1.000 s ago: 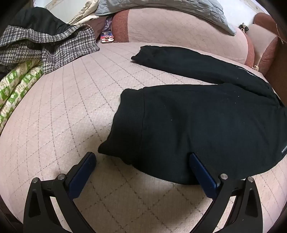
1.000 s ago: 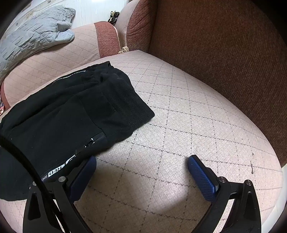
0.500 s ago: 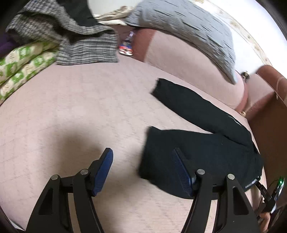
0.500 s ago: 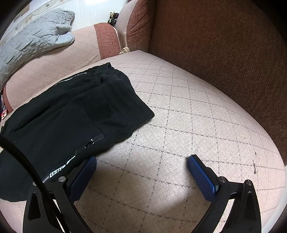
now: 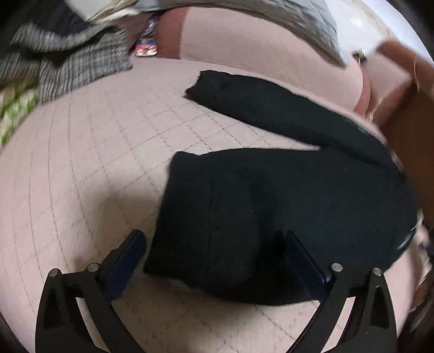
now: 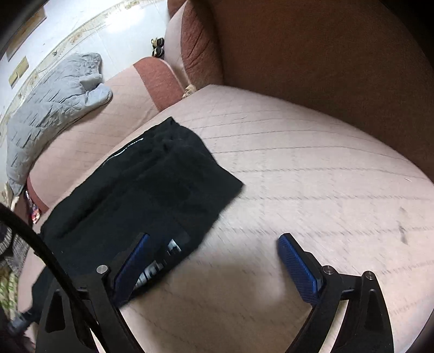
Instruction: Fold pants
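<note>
Black pants (image 5: 284, 195) lie on the pink quilted sofa seat (image 5: 81, 176). The near leg is folded back on itself; the far leg (image 5: 271, 108) stretches out to the left. My left gripper (image 5: 214, 244) is open and empty, its jaws straddling the near folded edge from above. In the right wrist view the waistband end of the pants (image 6: 152, 190) lies at left, with white lettering (image 6: 160, 260) near the edge. My right gripper (image 6: 214, 244) is open and empty, its left finger (image 6: 133, 260) over the pants' edge.
A grey quilted blanket (image 5: 271, 16) lies over the sofa back; it also shows in the right wrist view (image 6: 51, 108). A checked garment (image 5: 67, 65) and green-patterned cloth (image 5: 16, 111) lie at far left. A brown armrest (image 6: 325, 68) bounds the right side.
The left gripper has swung back down toward the folded near leg after tilting up and away. The right gripper has shifted left, its left finger now over the pants' edge.
</note>
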`<state>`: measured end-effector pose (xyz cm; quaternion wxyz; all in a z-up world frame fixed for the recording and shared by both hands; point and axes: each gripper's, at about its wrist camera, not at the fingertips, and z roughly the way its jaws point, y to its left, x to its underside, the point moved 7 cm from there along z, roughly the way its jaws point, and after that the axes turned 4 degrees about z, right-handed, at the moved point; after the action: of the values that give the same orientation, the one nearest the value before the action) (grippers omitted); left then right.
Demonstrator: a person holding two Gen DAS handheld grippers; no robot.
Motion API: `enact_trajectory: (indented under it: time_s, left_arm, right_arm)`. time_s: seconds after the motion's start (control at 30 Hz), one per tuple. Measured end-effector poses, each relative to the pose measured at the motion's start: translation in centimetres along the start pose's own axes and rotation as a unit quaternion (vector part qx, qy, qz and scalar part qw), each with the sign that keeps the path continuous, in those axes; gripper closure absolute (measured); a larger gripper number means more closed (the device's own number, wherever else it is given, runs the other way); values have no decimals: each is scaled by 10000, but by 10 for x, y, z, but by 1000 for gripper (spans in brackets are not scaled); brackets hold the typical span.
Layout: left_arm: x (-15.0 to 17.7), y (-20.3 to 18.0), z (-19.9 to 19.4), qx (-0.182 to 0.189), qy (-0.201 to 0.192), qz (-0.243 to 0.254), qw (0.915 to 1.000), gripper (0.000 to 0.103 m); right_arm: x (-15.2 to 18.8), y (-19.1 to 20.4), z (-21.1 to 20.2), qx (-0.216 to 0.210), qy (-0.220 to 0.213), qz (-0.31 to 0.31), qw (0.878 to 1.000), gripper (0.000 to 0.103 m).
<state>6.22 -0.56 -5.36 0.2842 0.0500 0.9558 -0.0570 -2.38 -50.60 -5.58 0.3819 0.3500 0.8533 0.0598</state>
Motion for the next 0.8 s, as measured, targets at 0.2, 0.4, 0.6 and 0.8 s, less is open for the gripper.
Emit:
enact_trajectory:
  time_s: [0.2,0.4,0.6,0.8]
  left_arm:
    - [-2,-9,-9,1072,132,-216,9939,89]
    - [-8,3,-24,1370,38,-823,9871,89]
    - [2,5,-53,1389,1,-897,9862,90]
    - [27,19,-54,1242,237,-1159,9852,90]
  right_arm:
    - [-18,20,36,-60,502,280,9983,63]
    - [-22,23,24,-687,690,761,9923,89]
    - [-4,18,-10,-848,653,671,9920,93]
    - [14,4,-38,-1086,735,803,9881,93]
